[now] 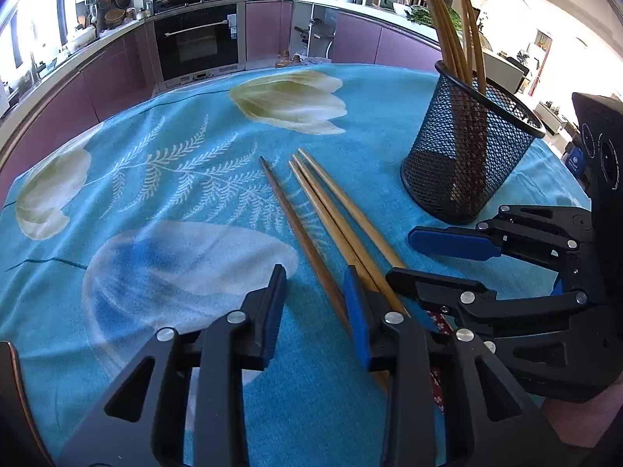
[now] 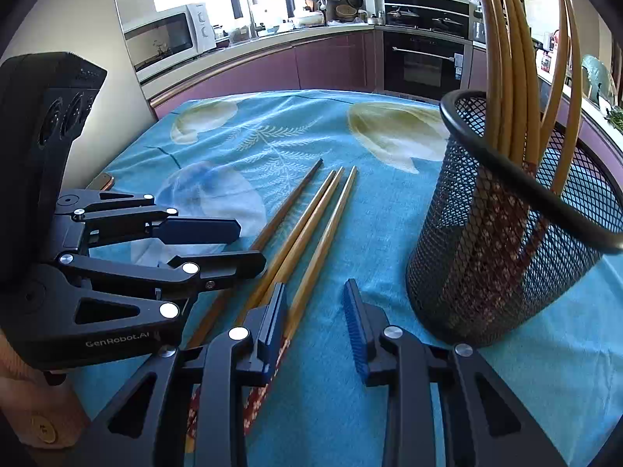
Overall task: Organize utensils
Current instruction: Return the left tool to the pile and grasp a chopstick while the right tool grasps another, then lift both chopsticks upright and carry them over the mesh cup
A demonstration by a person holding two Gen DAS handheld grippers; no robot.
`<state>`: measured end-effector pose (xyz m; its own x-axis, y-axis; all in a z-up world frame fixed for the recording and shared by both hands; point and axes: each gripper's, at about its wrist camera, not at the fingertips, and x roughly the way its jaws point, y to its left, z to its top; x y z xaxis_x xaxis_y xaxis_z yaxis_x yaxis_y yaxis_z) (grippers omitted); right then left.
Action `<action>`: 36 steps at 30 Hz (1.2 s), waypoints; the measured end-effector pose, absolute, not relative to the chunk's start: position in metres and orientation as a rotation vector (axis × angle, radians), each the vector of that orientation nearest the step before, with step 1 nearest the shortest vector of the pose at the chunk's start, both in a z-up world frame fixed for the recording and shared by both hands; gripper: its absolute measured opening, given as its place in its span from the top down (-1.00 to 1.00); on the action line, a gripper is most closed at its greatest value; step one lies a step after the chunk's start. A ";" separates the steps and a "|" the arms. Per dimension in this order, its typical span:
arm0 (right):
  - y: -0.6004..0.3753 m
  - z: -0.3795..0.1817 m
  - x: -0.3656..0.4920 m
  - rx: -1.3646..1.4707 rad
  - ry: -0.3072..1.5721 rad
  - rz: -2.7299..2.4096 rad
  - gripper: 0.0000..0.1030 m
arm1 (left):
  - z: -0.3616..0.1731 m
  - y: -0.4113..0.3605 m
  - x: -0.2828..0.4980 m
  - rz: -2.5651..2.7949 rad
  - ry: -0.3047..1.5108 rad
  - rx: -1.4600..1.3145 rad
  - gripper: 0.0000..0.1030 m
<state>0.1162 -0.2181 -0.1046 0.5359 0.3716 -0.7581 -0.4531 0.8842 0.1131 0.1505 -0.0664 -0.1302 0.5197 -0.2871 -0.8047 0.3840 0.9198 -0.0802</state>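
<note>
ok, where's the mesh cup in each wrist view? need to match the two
Left wrist: the mesh cup stands upper right, beyond the loose chopsticks, with chopsticks standing in it.
Right wrist: the mesh cup fills the right side, closer and larger, to the right of the loose chopsticks.
Shared landmark: the black oven behind the table.

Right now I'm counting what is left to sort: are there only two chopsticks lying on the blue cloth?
No, three chopsticks lie side by side on the blue cloth, the leftmost one darker.

Sunlit kitchen (image 2: 272, 39) — purple cabinets (image 1: 268, 31)
</note>
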 end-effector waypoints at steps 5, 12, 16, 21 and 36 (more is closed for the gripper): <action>-0.227 -0.105 0.119 -0.042 0.888 0.491 0.79 | -0.130 -0.065 0.154 -0.395 0.950 0.080 0.70; -0.240 -0.105 0.117 0.048 0.889 0.484 0.89 | -0.130 -0.059 0.150 -0.371 0.953 0.013 0.81; -0.248 -0.098 0.113 0.080 0.864 0.492 0.89 | -0.125 -0.054 0.143 -0.357 0.941 -0.004 0.84; -0.248 -0.091 0.106 0.080 0.841 0.537 0.89 | -0.119 -0.051 0.133 -0.383 0.922 -0.014 0.85; -0.231 -0.101 0.110 -0.021 0.912 0.559 0.83 | -0.131 -0.057 0.131 -0.444 0.974 0.058 0.70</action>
